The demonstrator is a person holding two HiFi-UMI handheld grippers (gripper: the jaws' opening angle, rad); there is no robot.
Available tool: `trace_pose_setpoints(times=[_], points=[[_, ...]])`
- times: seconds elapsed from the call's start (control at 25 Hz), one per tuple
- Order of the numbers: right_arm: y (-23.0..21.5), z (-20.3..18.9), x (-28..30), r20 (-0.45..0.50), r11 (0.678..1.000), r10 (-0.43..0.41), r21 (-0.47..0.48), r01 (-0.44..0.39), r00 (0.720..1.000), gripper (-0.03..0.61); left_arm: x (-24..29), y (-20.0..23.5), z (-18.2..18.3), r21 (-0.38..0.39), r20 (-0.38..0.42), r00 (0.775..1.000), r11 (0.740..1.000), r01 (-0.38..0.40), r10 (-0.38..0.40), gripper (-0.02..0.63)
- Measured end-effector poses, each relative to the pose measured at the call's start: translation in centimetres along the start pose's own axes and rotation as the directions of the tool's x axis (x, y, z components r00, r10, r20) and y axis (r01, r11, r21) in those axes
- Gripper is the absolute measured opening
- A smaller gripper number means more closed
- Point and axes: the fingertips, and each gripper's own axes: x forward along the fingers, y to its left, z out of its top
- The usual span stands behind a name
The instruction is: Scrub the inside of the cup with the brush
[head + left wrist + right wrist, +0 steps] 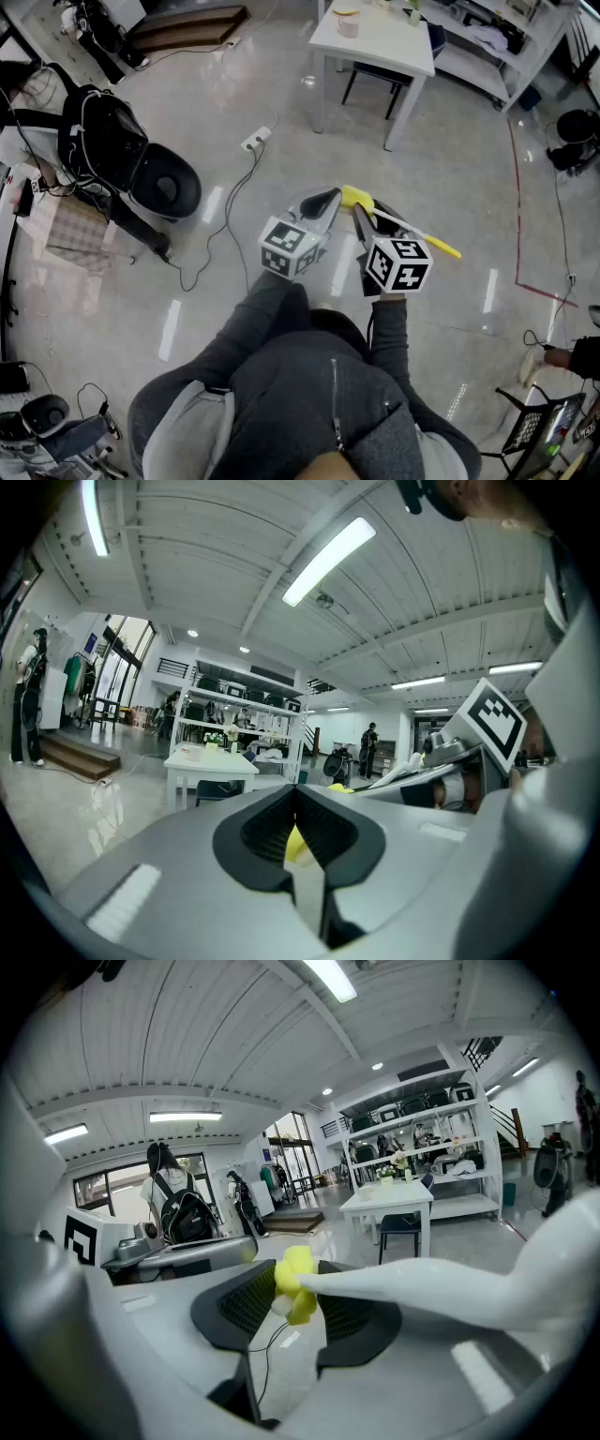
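I stand on an open floor with both grippers held in the air in front of me. My right gripper [362,214] [292,1305] is shut on the brush [357,197] [298,1283]: its yellow head sits between the dark pads, and the white handle with a yellow end [448,249] runs back over the right finger. Just left of it, my left gripper [323,200] [298,808] is shut with nothing in it, and the yellow brush head [296,844] shows beyond its jaws. A small pale cup-like thing [348,25] stands on the white table [384,52], far from both grippers.
The white table [211,761] [389,1199] has a dark chair [373,82] under it and shelving [506,47] behind. A black seat [167,186] with bags stands left. A power strip [255,141] and cable lie on the floor, with a red floor line [518,206] at right.
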Motion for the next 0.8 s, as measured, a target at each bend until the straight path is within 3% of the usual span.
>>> trace_pose_setpoints(times=[0.2,0.4,0.8], points=[[-0.5,-2.1,-0.3,-0.026,0.999,-0.001,0.033,0.002,1.0,0.146,-1.0,-0.5,-2.8,-0.063,-0.036,0.999,0.998,-0.013,0.011,0.009],[-1.0,-2.9,0.3,-0.052,0.998,-0.006,0.056,0.009,0.999,0.15,-0.7,0.0,-4.1,-0.071,-0.07,0.997,0.997,-0.022,0.017,0.009],[-4.9,0.7,5.1,-0.029,0.995,-0.031,0.089,0.033,0.999,0.15,5.3,3.9,-2.3,-0.06,-0.061,0.998,0.998,0.011,-0.014,0.009]])
